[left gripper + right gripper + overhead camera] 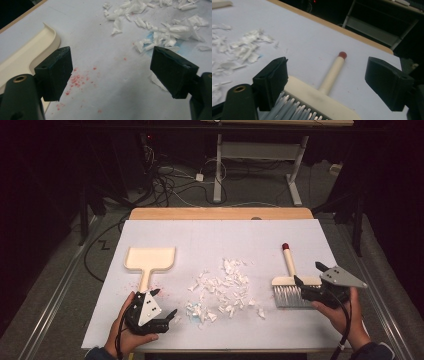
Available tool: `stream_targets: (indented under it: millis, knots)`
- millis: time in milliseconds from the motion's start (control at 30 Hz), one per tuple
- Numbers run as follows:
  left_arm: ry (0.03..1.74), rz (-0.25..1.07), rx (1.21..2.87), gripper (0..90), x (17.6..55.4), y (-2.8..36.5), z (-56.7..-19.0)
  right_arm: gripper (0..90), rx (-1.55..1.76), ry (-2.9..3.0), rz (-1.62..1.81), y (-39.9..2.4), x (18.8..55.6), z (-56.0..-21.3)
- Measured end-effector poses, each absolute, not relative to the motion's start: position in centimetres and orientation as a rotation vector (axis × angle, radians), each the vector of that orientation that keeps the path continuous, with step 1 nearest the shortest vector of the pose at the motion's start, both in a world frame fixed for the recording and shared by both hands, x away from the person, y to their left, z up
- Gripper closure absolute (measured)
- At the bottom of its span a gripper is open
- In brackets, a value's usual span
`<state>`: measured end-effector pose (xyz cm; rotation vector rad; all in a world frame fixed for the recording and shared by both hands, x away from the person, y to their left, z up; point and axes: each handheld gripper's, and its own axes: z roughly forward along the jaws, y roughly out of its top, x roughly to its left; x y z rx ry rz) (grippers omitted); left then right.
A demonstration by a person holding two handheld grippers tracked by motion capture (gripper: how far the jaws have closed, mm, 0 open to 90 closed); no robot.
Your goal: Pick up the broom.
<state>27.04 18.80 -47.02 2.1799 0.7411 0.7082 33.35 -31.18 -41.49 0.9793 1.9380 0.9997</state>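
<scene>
A cream dustpan (150,259) lies flat at the left of the white table (225,235), handle toward me. My left gripper (165,302) hovers just right of that handle, open and holding nothing; in its own view the left gripper (111,72) has the dustpan (30,52) at its left and torn white paper scraps (160,35) ahead. The scraps (222,287) are scattered mid-table. At the right lies a brush (295,281) with a red-tipped cream handle and grey bristles. My right gripper (309,274) stands open over the brush head; the right gripper (327,77) straddles the brush (317,96) where handle meets head.
Small red specks (77,80) dot the table by the dustpan handle. A wooden edge (220,213) borders the table's far side. Beyond it, cables (170,180) lie on the floor beside another table's white legs (218,170).
</scene>
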Motion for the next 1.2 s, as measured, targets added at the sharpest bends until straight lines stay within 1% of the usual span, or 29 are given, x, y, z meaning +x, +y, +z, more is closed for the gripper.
stream_targets:
  millis: [100, 133, 167, 200, 233, 267, 333, 433, 467, 500, 600, 733, 767, 800, 833, 1000, 1067, 1200]
  knots:
    - [0.742, 0.701, 2.192, 17.1, 26.9, 18.8, -47.2, 22.2, 1.036, 1.969, 0.967, -30.9, 35.3, -41.2]
    - [0.742, 0.701, 2.191, 17.1, 26.8, 18.9, -47.2, 21.1, 1.062, 1.985, 0.981, -30.8, 36.1, -41.1]
    - [0.742, 0.702, 2.191, 17.2, 26.8, 18.9, -47.2, 22.9, 1.103, 2.007, 0.991, -30.6, 37.9, -41.1]
    - [0.742, 0.705, 2.194, 17.2, 26.8, 18.9, -47.1, 22.9, 1.142, 2.014, 0.963, -30.4, 38.7, -41.2]
    - [0.742, 0.705, 2.194, 17.2, 26.8, 18.9, -47.1, 22.9, 1.142, 2.014, 0.963, -30.4, 38.7, -41.2]
    - [0.741, 0.705, 2.194, 17.2, 26.8, 18.8, -47.1, 25.4, 1.213, 2.025, 0.902, -30.0, 41.0, -41.9]
    - [0.737, 0.703, 2.202, 17.5, 26.9, 18.7, -47.2, 27.0, 1.273, 2.054, 0.836, -29.7, 42.8, -42.8]
    - [0.737, 0.698, 2.211, 17.6, 26.9, 18.8, -47.4, 27.0, 1.403, 2.104, 0.747, -29.6, 45.0, -44.5]
    - [0.739, 0.697, 2.207, 17.6, 26.9, 18.9, -47.3, 27.9, 1.44, 2.127, 0.713, -29.5, 45.4, -45.0]
    - [0.739, 0.695, 2.202, 17.5, 26.9, 18.9, -47.3, 31.2, 1.476, 2.156, 0.668, -29.3, 45.9, -45.6]
    - [0.747, 0.692, 2.186, 17.6, 26.9, 19.1, -47.3, 33.1, 1.514, 2.182, 0.667, -29.3, 46.2, -46.1]
    - [0.748, 0.691, 2.179, 17.6, 26.8, 19.1, -47.2, 42.8, 1.522, 2.206, 0.671, -29.1, 46.4, -46.0]
    - [0.744, 0.689, 2.181, 17.6, 26.8, 19.0, -47.2, 48.0, 1.523, 2.205, 0.678, -29.1, 46.4, -45.9]
    - [0.744, 0.689, 2.181, 17.5, 26.8, 19.0, -47.2, 48.0, 1.523, 2.205, 0.678, -29.1, 46.4, -45.9]
    - [0.743, 0.687, 2.183, 17.5, 26.8, 18.9, -47.2, 62.5, 1.506, 2.21, 0.691, -29.2, 46.4, -45.8]
    - [0.751, 0.686, 2.183, 17.9, 27.1, 18.8, -47.2, 66.8, 1.492, 2.237, 0.678, -29.1, 47.1, -45.7]
    - [0.748, 0.683, 2.182, 17.9, 27.2, 18.8, -47.2, 69.9, 1.481, 2.233, 0.677, -28.9, 47.1, -45.7]
    - [0.749, 0.669, 2.182, 17.9, 27.3, 18.8, -47.2, 70.4, 1.469, 2.226, 0.699, -29.0, 47.1, -45.8]
